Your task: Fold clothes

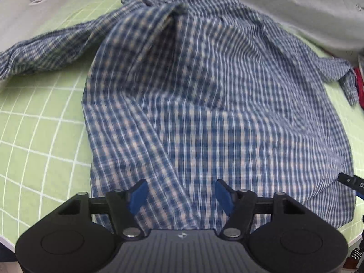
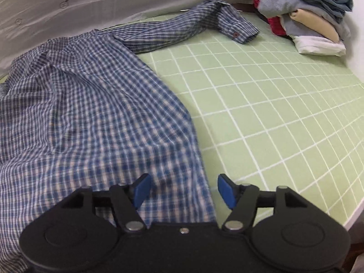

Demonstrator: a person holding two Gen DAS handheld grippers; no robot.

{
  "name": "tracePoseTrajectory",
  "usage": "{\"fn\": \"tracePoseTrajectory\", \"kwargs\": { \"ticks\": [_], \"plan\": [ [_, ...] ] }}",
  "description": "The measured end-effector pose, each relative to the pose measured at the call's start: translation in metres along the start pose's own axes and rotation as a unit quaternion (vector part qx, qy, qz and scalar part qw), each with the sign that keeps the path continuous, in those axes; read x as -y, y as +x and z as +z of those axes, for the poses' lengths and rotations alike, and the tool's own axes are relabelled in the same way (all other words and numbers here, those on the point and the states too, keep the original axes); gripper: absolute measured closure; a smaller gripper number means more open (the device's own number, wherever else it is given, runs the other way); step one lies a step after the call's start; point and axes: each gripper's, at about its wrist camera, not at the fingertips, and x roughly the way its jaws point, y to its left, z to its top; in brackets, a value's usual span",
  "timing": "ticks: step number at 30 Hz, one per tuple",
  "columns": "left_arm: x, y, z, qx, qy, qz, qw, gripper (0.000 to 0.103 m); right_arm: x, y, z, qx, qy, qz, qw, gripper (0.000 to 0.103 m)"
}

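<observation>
A blue-and-white checked shirt (image 1: 204, 95) lies spread and wrinkled on the green grid mat (image 1: 41, 122), one sleeve stretched out to the left (image 1: 45, 47). My left gripper (image 1: 180, 193) is open and empty, hovering over the shirt's near hem. In the right wrist view the same shirt (image 2: 91, 104) covers the left half, its other sleeve (image 2: 193, 27) reaching toward the back right with a buttoned cuff. My right gripper (image 2: 184, 191) is open and empty above the shirt's near right edge. A tip of the right gripper (image 1: 350, 180) shows at the left wrist view's right side.
A grey-white cloth with a carrot print (image 2: 68, 4) lies along the back of the mat and also shows in the left wrist view (image 1: 295, 6). A pile of clothes (image 2: 307, 16) sits at the back right corner. Bare green mat (image 2: 284, 113) lies right of the shirt.
</observation>
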Motion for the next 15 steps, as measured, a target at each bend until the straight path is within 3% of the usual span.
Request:
{"fn": "tracePoseTrajectory", "kwargs": {
  "ticks": [3, 4, 7, 8, 9, 13, 15],
  "plan": [
    [-0.004, 0.000, -0.003, -0.001, -0.006, 0.004, 1.0000, 0.057, 0.012, 0.001, -0.004, -0.010, 0.025, 0.002, 1.000, 0.037],
    [-0.007, -0.001, -0.003, -0.001, -0.009, 0.003, 1.0000, 0.061, 0.014, 0.002, -0.006, -0.014, 0.032, 0.004, 0.999, 0.041],
    [-0.016, -0.003, -0.004, 0.002, -0.021, 0.002, 0.9998, 0.077, 0.016, 0.001, -0.010, -0.017, 0.034, 0.011, 0.999, 0.050],
    [-0.019, -0.004, -0.005, 0.004, -0.026, 0.001, 0.9997, 0.088, 0.016, 0.000, -0.011, -0.016, 0.034, 0.015, 0.999, 0.051],
    [-0.023, -0.005, -0.007, 0.005, -0.034, -0.005, 0.9994, 0.097, 0.016, -0.001, -0.011, -0.014, 0.036, 0.020, 0.999, 0.059],
    [-0.038, -0.011, -0.013, 0.019, -0.062, -0.012, 0.9978, 0.101, 0.011, -0.004, -0.013, -0.003, 0.022, 0.033, 0.999, 0.091],
    [-0.046, -0.018, -0.014, 0.032, -0.071, -0.008, 0.9969, 0.102, 0.011, -0.008, -0.014, 0.003, 0.021, 0.031, 0.999, 0.098]
  ]
}}
